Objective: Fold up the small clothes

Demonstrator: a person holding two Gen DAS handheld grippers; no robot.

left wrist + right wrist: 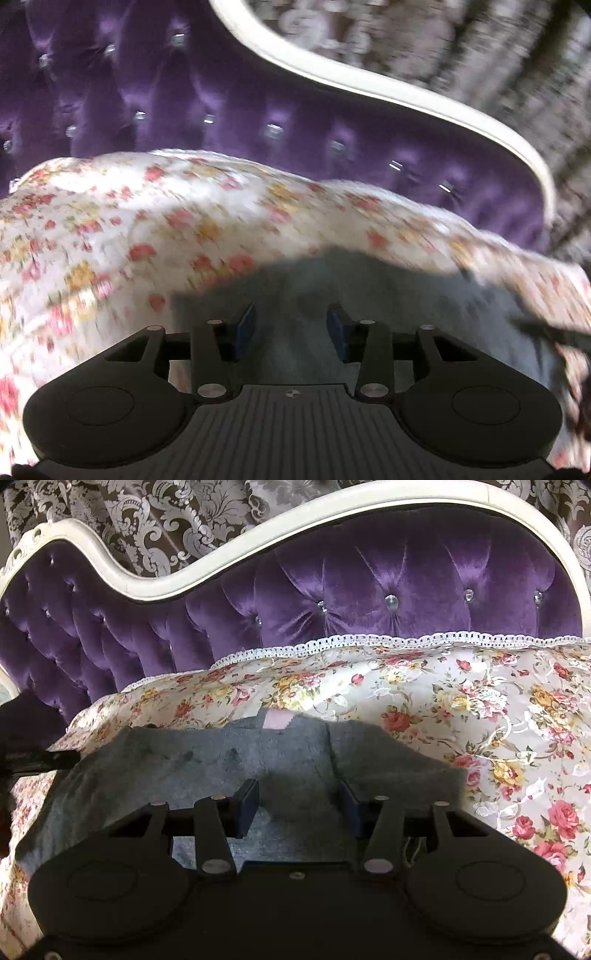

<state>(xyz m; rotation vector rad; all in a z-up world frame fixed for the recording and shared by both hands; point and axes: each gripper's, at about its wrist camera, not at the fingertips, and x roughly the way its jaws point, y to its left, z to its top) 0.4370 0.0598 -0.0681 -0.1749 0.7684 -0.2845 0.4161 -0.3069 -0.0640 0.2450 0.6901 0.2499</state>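
The left gripper (291,326) holds its fingers partly apart with grey garment (369,295) showing between them, apparently ungripped. The right gripper (299,805) has fingers likewise parted over the grey garment (221,753), nothing clamped. It lies on a floral cover (461,709) before a purple tufted headboard (369,576).

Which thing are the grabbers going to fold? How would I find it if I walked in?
Look for the purple tufted sofa with the curvy white frame. Its seat is covered by a flowery cloth with a lace edge. Lying on that cloth is the grey garment, plain and fuzzy with a small pink tag at its top, the only thing there without flowers.
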